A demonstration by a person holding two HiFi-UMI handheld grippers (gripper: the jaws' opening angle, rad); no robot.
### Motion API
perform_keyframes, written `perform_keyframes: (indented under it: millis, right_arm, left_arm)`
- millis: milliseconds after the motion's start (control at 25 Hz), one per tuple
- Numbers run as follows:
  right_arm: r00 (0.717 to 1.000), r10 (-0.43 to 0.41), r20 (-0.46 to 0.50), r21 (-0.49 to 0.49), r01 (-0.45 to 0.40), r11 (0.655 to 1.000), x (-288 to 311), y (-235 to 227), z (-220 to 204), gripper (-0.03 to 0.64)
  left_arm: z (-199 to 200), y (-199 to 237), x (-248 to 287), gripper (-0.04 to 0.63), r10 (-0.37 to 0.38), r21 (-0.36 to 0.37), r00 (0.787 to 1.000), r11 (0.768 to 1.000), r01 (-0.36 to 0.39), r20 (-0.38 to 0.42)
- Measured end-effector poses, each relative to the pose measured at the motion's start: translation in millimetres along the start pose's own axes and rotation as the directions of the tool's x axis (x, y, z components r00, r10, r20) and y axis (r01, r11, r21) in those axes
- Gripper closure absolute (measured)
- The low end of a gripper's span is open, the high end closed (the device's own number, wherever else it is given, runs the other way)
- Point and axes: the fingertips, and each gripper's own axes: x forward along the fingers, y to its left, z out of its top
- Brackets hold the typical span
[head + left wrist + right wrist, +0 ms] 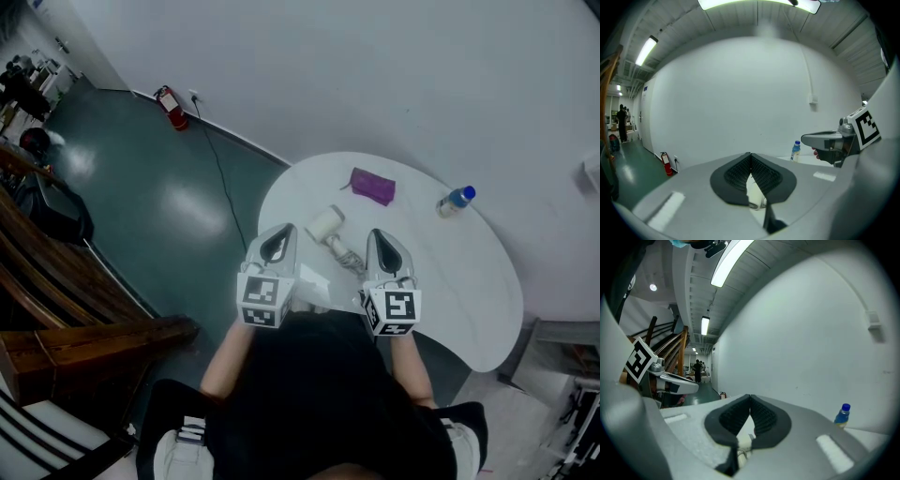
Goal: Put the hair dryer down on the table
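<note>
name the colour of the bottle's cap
Blue. The bottle's cap shows best in the right gripper view.

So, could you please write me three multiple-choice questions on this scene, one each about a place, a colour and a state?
1. Where is the hair dryer?
A. lying on the table
B. inside a box
C. on a shelf

2. What colour is the pouch?
A. green
B. purple
C. orange

3. How do the jaws of the right gripper stand?
A. wide apart
B. closed on a cup
C. together, with nothing held

Answers:
1. A: the head view shows the white dryer resting on the tabletop.
2. B: the pouch beyond the dryer is plainly purple.
3. C: in the right gripper view the pads meet at their tips with nothing clamped between them.
</note>
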Motion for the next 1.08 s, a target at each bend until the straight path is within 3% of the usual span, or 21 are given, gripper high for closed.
perform_keyframes:
  millis: [1080]
  right_arm:
    - [1.0,0.011,-0.008,0.047,-0.011,0.999,9.2,-11.1,-5.4,0.611]
  left_arm:
    - [3.0,-3.9,11.6,0.589,-0.019,0.007,1.0,1.0,0.019,-0.005]
